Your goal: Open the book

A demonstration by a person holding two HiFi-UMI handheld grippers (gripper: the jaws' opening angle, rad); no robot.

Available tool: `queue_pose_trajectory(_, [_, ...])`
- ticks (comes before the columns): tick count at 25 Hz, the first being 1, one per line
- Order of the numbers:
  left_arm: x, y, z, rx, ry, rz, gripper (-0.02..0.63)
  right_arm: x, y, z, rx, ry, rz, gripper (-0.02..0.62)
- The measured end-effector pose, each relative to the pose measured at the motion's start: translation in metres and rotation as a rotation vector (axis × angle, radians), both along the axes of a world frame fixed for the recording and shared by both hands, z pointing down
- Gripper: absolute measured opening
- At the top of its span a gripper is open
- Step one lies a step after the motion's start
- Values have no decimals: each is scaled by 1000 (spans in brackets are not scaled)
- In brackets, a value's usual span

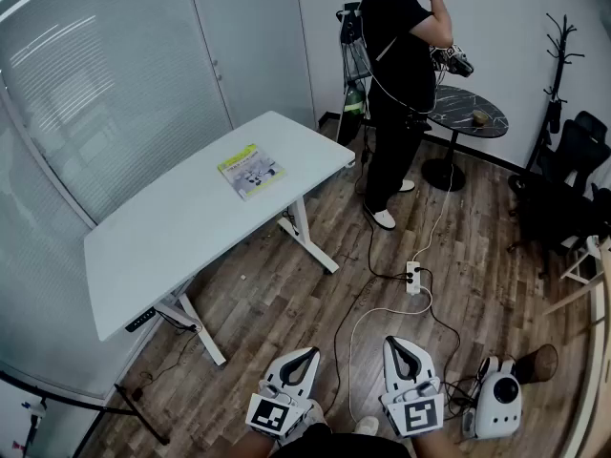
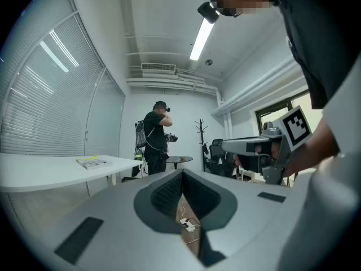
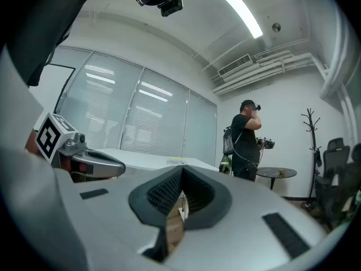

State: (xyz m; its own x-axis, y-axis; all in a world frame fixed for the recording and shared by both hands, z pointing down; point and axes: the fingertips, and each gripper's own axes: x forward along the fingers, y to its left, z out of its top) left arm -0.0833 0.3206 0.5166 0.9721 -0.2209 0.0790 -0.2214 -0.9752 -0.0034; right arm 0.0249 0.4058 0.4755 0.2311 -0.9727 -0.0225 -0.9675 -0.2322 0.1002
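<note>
One book (image 1: pixel 251 171) lies closed and flat on the white surface (image 1: pixel 153 237), toward its far end, well apart from both tools. Left hand-held gripper (image 1: pixel 307 356) and right hand-held gripper (image 1: pixel 398 346): jaws together, empty, low over the floor (image 1: pixel 286 284).

Likely risks:
- Thin cover is hard to catch.
- Book may skid if nudged.
- Power strip (image 1: pixel 413 277) sits in the approach path and could trip.
- Person (image 1: pixel 396 74) stands near the far corner.

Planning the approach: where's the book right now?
In the head view the book lies closed on the white table, near its far end, left of the standing person.
</note>
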Motion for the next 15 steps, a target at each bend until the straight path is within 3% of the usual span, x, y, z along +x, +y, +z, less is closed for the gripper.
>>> queue_pose_trajectory(12, [-15, -23, -2, 6, -17, -35, 11, -23, -16, -4, 23, 26, -31, 6])
queue_pose_trajectory(15, [-18, -34, -3, 48, 10, -10, 11, -26, -29, 0, 26, 19, -26, 6])
